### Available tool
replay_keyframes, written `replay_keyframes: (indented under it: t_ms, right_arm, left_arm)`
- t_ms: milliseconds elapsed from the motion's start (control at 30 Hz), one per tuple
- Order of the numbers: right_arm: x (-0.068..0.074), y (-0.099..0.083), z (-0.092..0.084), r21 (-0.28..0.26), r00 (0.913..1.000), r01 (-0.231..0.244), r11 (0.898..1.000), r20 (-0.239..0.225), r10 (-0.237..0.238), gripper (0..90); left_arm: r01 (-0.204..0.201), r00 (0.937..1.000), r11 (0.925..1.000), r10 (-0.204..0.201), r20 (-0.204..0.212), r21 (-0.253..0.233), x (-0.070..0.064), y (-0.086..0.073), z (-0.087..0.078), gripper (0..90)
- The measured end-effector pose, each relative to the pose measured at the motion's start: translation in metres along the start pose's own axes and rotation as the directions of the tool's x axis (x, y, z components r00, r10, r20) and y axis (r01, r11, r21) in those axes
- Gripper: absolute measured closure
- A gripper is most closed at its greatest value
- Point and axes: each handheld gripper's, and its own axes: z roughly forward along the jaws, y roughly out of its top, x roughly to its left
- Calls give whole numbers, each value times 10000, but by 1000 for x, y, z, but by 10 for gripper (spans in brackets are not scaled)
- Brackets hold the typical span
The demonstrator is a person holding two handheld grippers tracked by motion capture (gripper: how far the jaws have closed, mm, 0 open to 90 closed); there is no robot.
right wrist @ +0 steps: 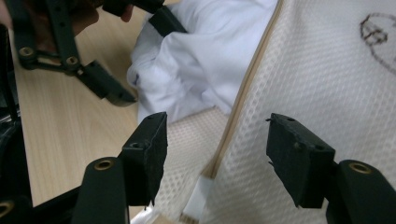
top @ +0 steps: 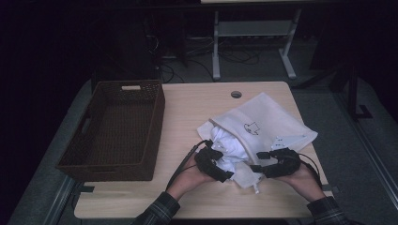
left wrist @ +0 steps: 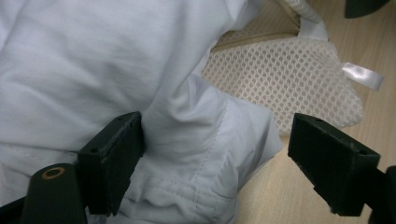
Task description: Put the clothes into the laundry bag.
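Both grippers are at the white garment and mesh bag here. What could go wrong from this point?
The left gripper straddles a thick fold of the white garment, so it may grab too little or bunch it. The right gripper stands open over the mesh bag edge; closing there could pinch the opening shut instead of holding it wide.

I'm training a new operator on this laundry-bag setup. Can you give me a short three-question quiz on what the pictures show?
1. True or false: the white garment lies fully inside the mesh bag.
2. Which gripper has garment cloth between its jaws? A) the left gripper B) the right gripper
3. Fill in: the brown woven ____ stands on the table's left part.

Key
1. False: much of it bulges out of the bag's open mouth.
2. A. The right gripper's open jaws straddle the bag's tan-edged opening instead.
3. basket
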Motion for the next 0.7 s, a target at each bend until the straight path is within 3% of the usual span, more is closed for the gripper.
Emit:
replay_keyframes:
  t_ms: [67,167,433,533,700]
  right_arm:
    - [1,-4,0,93,10000,-43,9999,-31,43,388]
    - [1,-10,1,192,9998,-151,9997,167,147,435]
    - [-2,-15,11,378,9959,-430,9984,809,399,509]
    - [-2,-16,14,463,9943,-415,9981,1003,367,589]
    - [-1,-15,17,611,9948,-294,9977,991,233,781]
  left_arm:
    - [-124,9997,9999,126,-224,55,0,-1,1,244]
    - [10,9992,10000,-9,-388,34,1,-4,2,357]
    - [198,9987,9997,-191,-476,156,0,-5,4,529]
    - [203,9986,9996,-194,-502,177,2,-6,5,621]
    - [402,9992,9991,-401,-85,139,9,-7,5,777]
